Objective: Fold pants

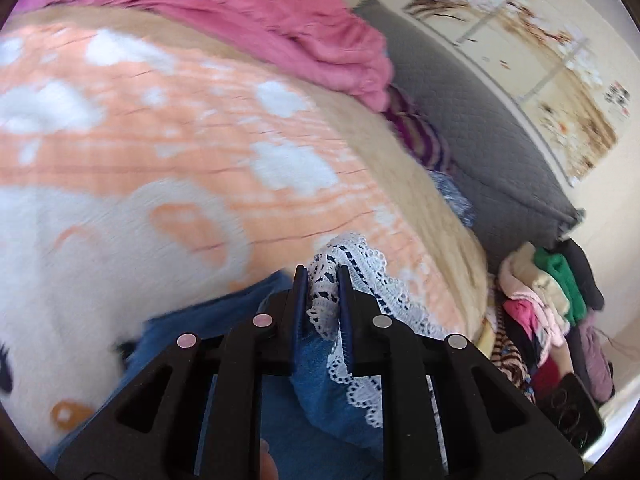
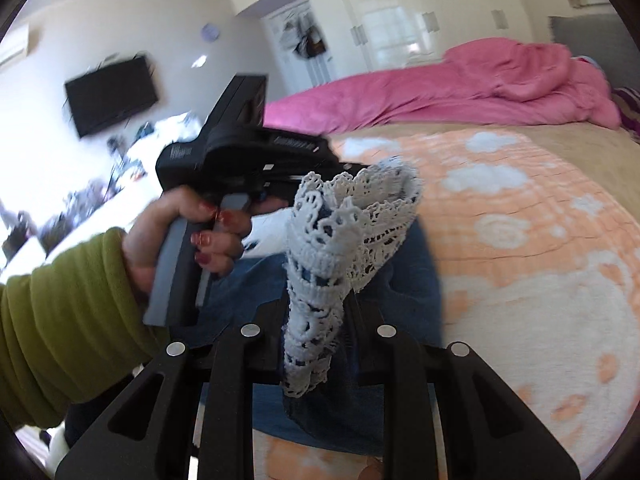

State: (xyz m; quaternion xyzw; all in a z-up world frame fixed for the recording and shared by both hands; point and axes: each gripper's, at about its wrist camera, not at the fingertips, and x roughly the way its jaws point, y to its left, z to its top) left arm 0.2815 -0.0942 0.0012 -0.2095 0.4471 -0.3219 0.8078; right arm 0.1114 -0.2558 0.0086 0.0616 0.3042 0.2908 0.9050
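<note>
The pants are blue denim with a white lace hem. My left gripper is shut on the lace hem, with denim hanging below it over the bed. In the right wrist view my right gripper is shut on the lace hem of the same pants, the denim draped behind it. The left gripper's body and the hand holding it show just left of the lace, close to my right gripper.
The bed has an orange and white blanket and a bunched pink duvet at its far side. A grey headboard and a pile of clothes lie to the right. A wall TV hangs at the left.
</note>
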